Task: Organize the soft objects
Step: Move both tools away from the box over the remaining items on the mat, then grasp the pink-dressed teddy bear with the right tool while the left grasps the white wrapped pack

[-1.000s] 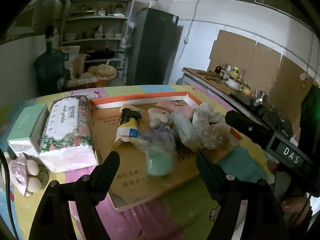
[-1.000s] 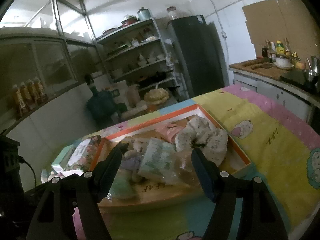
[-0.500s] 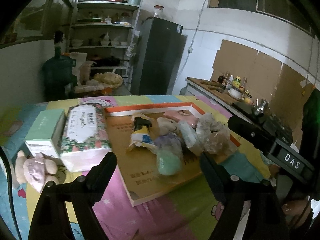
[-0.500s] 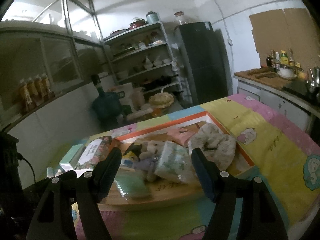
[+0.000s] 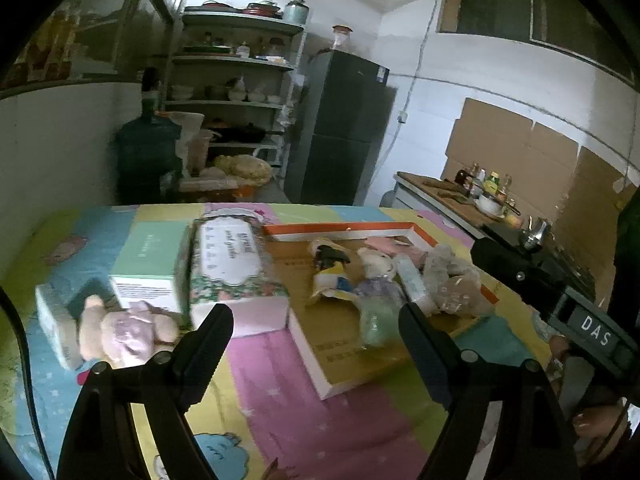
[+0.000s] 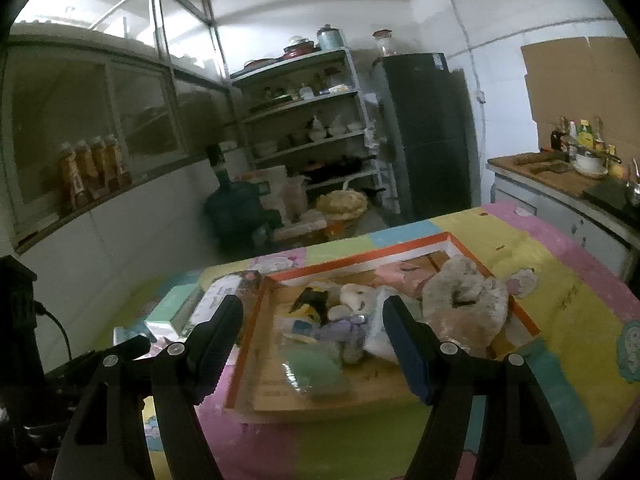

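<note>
A shallow cardboard box with an orange rim (image 5: 340, 229) (image 6: 360, 259) lies on the table and holds several soft things: a plush bear (image 5: 376, 260) (image 6: 356, 294), a green soft pack (image 5: 374, 322) (image 6: 316, 368), a fluffy beige plush (image 6: 464, 304) and a pink item (image 6: 396, 274). Outside it, to the left, lies a pink plush toy (image 5: 124, 330). My left gripper (image 5: 316, 316) hangs open above the table in front of the box, holding nothing. Over the box's near side my right gripper (image 6: 312, 308) is also open, with nothing between its fingers.
A floral tissue pack (image 5: 232, 268) and a mint box (image 5: 150, 256) sit left of the cardboard box. The other gripper's black body (image 5: 560, 300) crosses the left wrist view at right. Shelves (image 6: 308, 120), a dark fridge (image 6: 428, 132) and a counter (image 6: 560, 180) stand behind the table.
Both grippers have drawn back and up from the box, so more tablecloth shows in front. The left view has swung left, bringing the pink plush toy further in.
</note>
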A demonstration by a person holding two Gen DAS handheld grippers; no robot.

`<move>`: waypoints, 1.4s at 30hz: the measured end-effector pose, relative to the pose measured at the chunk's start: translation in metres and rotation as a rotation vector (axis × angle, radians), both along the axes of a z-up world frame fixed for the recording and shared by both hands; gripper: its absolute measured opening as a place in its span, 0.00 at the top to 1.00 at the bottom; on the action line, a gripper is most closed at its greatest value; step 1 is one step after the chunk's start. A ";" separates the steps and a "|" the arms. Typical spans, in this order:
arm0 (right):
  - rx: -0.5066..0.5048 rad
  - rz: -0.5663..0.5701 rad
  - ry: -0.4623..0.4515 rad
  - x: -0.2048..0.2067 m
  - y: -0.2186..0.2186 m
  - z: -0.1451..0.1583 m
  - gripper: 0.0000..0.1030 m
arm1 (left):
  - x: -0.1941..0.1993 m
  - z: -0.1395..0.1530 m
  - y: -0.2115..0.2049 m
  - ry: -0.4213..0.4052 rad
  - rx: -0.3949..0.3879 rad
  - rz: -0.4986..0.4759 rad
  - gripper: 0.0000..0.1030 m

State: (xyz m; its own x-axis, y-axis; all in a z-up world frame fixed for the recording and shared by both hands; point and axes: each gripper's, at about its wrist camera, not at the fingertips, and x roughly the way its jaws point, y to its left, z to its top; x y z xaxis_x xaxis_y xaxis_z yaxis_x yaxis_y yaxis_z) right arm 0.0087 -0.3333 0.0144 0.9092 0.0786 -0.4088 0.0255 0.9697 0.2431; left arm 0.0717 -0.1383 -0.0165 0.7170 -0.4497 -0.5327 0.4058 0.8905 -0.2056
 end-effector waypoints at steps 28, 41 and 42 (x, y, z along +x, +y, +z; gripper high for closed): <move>-0.058 0.187 0.028 0.023 0.109 -0.005 0.28 | -0.001 0.002 0.130 -0.035 -0.007 0.305 0.18; -0.068 0.299 0.089 0.046 0.162 -0.027 0.28 | 0.002 -0.011 0.194 -0.016 -0.024 0.451 0.18; -0.066 0.311 0.099 0.049 0.167 -0.031 0.28 | 0.003 -0.012 0.198 -0.013 -0.025 0.457 0.18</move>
